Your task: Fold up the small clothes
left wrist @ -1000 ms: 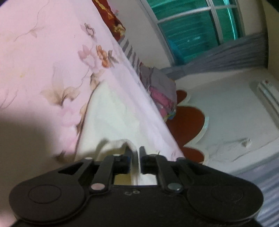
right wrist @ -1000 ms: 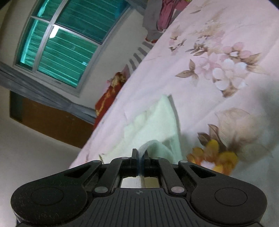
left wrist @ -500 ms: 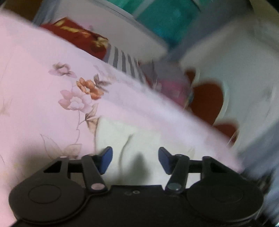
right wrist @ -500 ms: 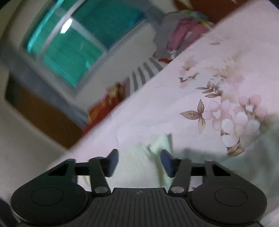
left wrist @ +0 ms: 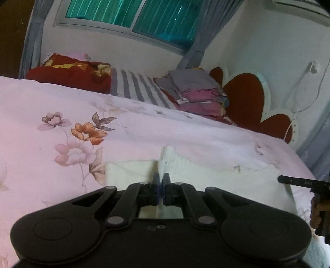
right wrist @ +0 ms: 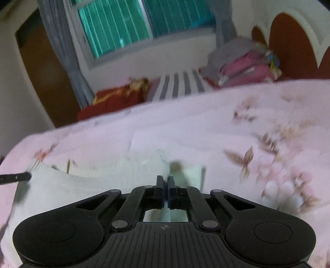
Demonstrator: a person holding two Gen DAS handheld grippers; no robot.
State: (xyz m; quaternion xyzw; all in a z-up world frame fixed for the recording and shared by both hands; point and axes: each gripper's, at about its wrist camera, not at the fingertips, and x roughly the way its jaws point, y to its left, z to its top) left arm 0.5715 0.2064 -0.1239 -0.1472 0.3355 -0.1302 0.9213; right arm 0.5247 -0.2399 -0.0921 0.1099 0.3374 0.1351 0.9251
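A small cream-white garment (left wrist: 216,175) lies spread on the pink floral bedsheet (left wrist: 51,103). My left gripper (left wrist: 161,179) is shut on a pinched-up fold of the garment near its left part. My right gripper (right wrist: 165,180) is shut on another pinched fold of the same garment (right wrist: 82,185), which shows blurred in the right wrist view. The right gripper's finger shows at the right edge of the left wrist view (left wrist: 297,181). The left gripper's finger shows at the left edge of the right wrist view (right wrist: 14,177).
At the far side of the bed are a red patterned pillow (left wrist: 70,74), a striped sheet (left wrist: 136,86) and a stack of folded grey and pink clothes (left wrist: 198,92). A red headboard (left wrist: 247,99) stands at the right. A window (left wrist: 127,14) with curtains is behind.
Both grippers let go of the garment, opened, swung level toward the bed, and have shut again on new folds of the garment.
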